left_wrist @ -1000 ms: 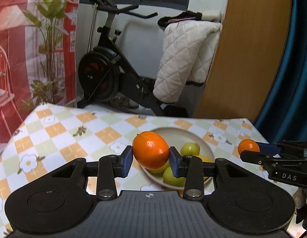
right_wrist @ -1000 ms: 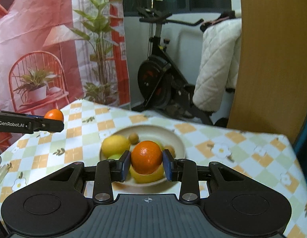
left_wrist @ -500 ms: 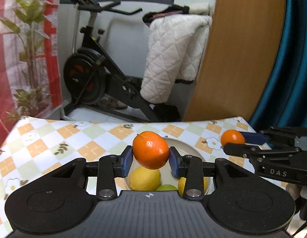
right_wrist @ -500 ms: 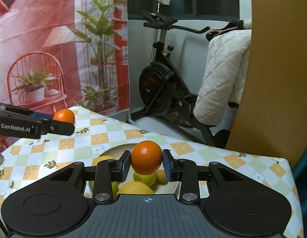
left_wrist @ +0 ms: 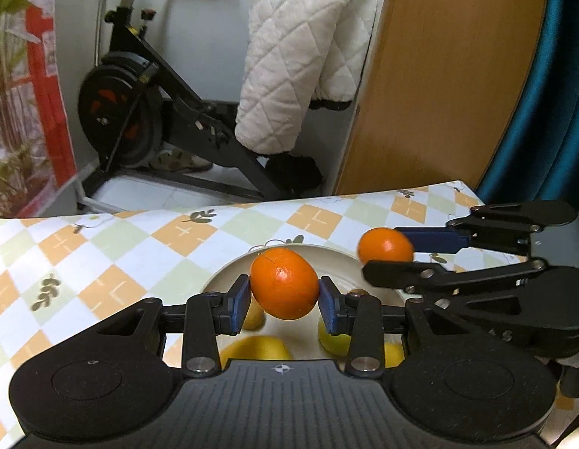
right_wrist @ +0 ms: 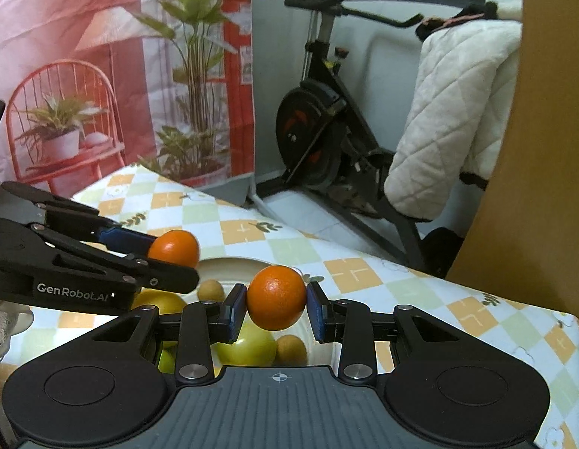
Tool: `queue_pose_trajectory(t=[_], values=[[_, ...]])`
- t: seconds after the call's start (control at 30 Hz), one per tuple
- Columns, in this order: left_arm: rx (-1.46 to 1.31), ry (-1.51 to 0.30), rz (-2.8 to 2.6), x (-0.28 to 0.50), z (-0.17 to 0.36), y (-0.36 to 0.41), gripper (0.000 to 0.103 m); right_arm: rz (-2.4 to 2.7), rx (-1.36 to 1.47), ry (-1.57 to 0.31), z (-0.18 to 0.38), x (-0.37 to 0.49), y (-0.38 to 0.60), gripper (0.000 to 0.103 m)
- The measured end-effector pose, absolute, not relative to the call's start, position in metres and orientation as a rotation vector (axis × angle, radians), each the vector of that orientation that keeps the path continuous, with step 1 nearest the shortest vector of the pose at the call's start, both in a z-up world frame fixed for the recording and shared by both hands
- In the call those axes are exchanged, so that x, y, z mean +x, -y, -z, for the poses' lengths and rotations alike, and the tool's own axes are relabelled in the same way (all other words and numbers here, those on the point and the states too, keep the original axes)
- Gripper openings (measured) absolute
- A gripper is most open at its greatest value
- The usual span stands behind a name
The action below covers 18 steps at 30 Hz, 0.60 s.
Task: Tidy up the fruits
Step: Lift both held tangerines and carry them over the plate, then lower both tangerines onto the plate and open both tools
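My left gripper (left_wrist: 283, 303) is shut on an orange (left_wrist: 283, 287) and holds it above the beige plate (left_wrist: 328, 258). My right gripper (right_wrist: 276, 308) is shut on a second orange (right_wrist: 276, 297), also above the plate (right_wrist: 233, 263). The plate holds yellow-green fruits (right_wrist: 246, 346) and small brown round fruits (right_wrist: 210, 289). In the left wrist view the right gripper (left_wrist: 386, 258) comes in from the right with its orange (left_wrist: 384, 245). In the right wrist view the left gripper (right_wrist: 169, 262) comes in from the left with its orange (right_wrist: 175, 247).
The table carries a checked orange, green and white cloth (left_wrist: 113, 258). Its far edge (right_wrist: 364, 254) is just beyond the plate. An exercise bike (right_wrist: 326, 142), a white quilted cover (left_wrist: 300, 56) and a wooden panel (left_wrist: 446, 75) stand behind it.
Both grippers have moved forward and closer together over the plate, each still holding its orange. The plate's fruit now sits lower, under the fingers.
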<state>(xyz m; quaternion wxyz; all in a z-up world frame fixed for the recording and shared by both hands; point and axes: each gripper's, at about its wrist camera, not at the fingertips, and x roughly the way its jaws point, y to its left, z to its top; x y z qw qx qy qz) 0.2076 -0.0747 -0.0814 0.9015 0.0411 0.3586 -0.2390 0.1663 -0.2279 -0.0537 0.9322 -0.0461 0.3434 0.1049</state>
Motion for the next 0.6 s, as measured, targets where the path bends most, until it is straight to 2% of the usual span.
queue_pose_trajectory(t=[0.6], values=[[0.131, -0.824, 0.510, 0.242, 0.108, 0.086, 0.041, -0.229, -0.073, -0.794, 0.100, 0.205, 0.237, 0.032]])
